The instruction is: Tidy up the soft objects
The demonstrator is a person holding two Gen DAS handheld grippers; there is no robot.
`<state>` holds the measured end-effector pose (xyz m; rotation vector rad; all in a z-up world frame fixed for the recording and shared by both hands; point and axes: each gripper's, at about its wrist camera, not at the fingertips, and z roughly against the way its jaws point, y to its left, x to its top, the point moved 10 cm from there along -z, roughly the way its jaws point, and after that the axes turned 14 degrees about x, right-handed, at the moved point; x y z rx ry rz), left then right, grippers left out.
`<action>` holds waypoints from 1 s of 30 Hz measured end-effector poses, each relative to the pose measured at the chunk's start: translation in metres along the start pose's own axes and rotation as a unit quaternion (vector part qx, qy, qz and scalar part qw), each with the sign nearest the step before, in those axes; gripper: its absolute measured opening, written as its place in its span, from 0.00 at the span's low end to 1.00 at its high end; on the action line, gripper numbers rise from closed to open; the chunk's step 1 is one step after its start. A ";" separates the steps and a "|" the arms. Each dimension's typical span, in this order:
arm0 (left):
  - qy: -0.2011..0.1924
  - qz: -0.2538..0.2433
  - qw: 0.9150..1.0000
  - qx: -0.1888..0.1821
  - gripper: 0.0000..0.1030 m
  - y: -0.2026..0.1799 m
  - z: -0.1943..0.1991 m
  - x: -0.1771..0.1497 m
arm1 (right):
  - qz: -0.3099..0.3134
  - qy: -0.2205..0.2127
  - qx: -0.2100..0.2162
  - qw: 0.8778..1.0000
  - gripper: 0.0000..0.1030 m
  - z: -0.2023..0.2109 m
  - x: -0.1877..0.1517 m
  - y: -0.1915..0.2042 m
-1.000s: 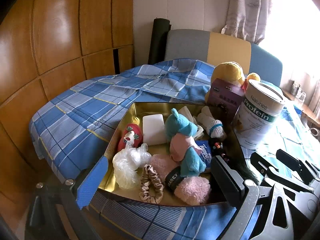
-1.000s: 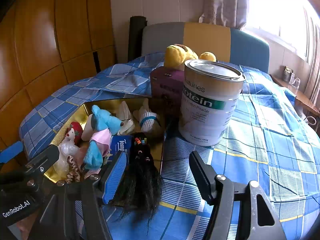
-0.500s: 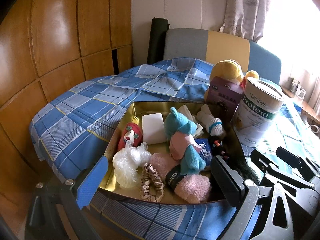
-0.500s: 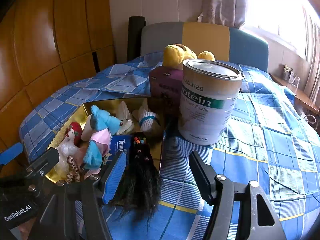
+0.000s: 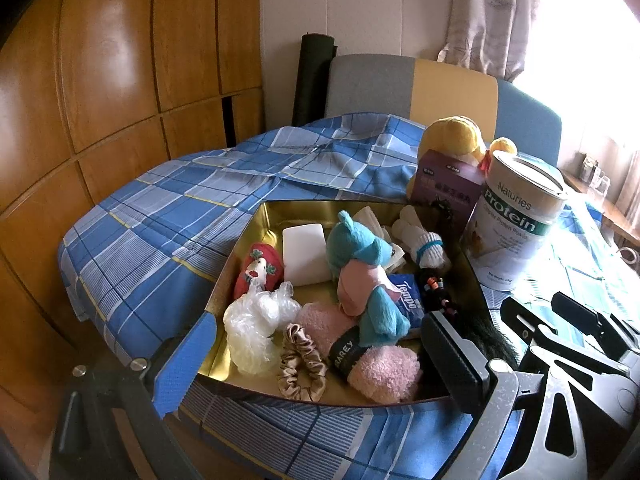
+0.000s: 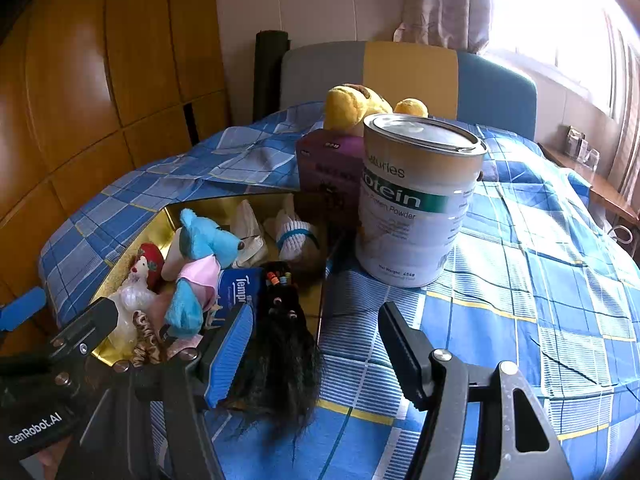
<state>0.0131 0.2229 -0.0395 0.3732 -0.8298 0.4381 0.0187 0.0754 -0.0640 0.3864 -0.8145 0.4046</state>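
The protein tin (image 6: 418, 200) stands on the blue checked bedspread (image 6: 540, 280), printed "Naturies Protein" with "Powder" beneath, just beside a purple box (image 6: 328, 172) whose writing is too small to read. The gold tray (image 5: 248, 248) holds the soft things: a blue and pink plush toy (image 5: 360, 264), a "Tempo" tissue pack (image 5: 408, 300), pink socks (image 5: 380, 368) banded "AREY", a scrunchie (image 5: 300, 364). A black wig (image 6: 284, 340) hangs over the tray's edge. The left gripper (image 5: 316, 364) has its fingers apart, holding nothing. The right gripper (image 6: 316, 352), also spread and empty, hovers near the wig; "GenRobot.AI" marks the gripper body.
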 end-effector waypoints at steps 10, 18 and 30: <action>0.002 -0.001 1.000 0.000 1.00 0.000 -0.001 0.000 | 0.000 0.001 0.000 1.000 0.64 0.000 0.000 0.000; 0.003 -0.003 1.000 -0.001 1.00 0.000 -0.001 0.000 | -0.002 0.003 0.000 1.000 0.64 -0.001 -0.002 -0.001; -0.010 -0.003 1.000 -0.010 1.00 0.000 0.000 0.002 | -0.016 -0.006 -0.006 1.000 0.64 0.003 0.002 -0.012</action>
